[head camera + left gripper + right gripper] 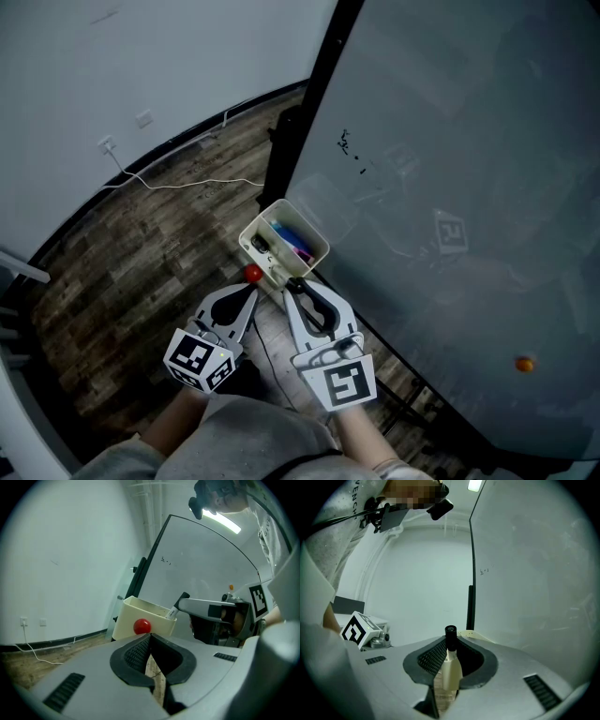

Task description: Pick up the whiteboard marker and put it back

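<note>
Head view: broad grey whiteboard [450,141] at right, cream holder box [314,246] against its lower edge. Right gripper [298,287] level at the box's near rim. Left gripper [251,289] just beside it, apart from the box. Whiteboard marker [450,667] upright between the right fingers [431,658], white barrel pinched by the pads, black cap poking past the tips toward the box. Left fingers [136,653] clenched together on nothing, tips near a small red ball [252,273] on the box's side.

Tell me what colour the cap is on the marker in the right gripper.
Black. The cap of the marker shows best in the right gripper view.
</note>
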{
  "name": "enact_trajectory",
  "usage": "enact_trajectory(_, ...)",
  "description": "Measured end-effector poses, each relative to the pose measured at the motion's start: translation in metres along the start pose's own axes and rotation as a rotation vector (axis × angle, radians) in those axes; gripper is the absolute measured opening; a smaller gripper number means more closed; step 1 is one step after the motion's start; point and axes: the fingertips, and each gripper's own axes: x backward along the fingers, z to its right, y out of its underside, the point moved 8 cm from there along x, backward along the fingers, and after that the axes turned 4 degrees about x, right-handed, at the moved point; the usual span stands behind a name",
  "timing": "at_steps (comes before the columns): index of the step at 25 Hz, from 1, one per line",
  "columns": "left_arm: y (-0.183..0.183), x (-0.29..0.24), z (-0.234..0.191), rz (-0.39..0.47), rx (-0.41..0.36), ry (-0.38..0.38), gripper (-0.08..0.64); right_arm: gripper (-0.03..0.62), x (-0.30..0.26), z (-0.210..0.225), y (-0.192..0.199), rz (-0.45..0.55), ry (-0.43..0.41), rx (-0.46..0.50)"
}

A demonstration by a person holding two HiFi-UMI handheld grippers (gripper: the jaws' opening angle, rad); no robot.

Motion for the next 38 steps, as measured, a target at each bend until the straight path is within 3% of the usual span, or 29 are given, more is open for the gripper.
enact_trajectory(38, 0.006, 0.014, 0.014, -0.003, -0.001, -0.005, 0.015, 0.104, 0.018, -0.012, 0.008, -0.012, -0.015, -0.007)
